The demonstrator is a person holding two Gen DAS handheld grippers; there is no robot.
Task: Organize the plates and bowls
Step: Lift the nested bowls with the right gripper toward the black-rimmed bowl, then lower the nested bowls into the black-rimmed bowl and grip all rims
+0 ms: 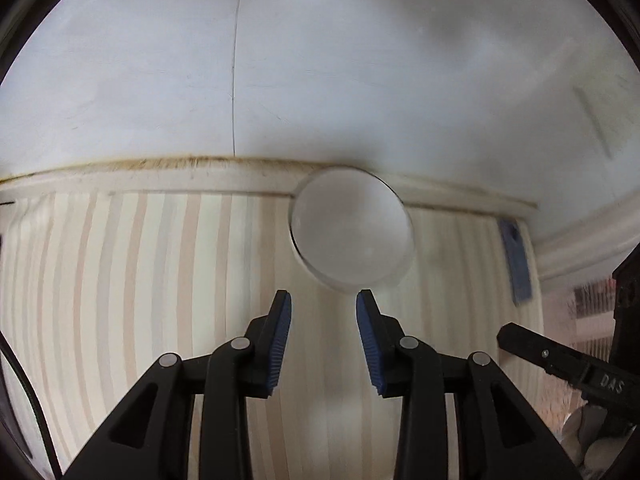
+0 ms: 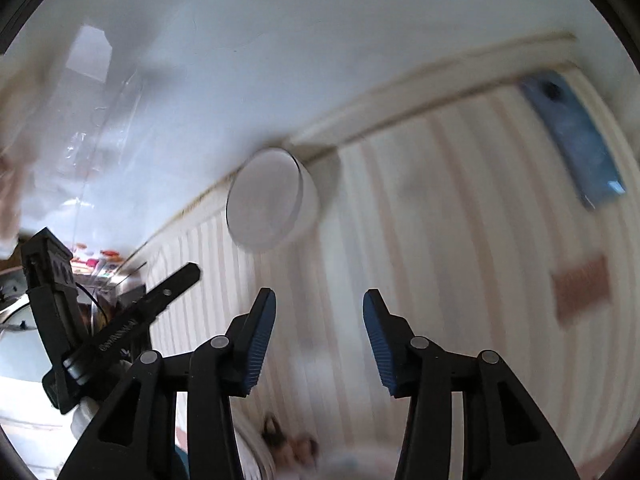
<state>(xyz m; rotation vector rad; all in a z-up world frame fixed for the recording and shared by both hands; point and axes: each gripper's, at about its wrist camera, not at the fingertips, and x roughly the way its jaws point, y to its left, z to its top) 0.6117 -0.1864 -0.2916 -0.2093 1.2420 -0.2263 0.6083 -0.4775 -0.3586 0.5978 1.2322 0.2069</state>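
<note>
Left claw gapes empty before the white bowl on the striped tabletop; right claw likewise released; best straddle its near rim squarely.

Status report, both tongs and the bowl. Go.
Left tongs open, empty, lined up just short of the white bowl. Right tongs open, empty, farther back. Bowl upright on the striped cloth by the wall. Nothing between.
</note>
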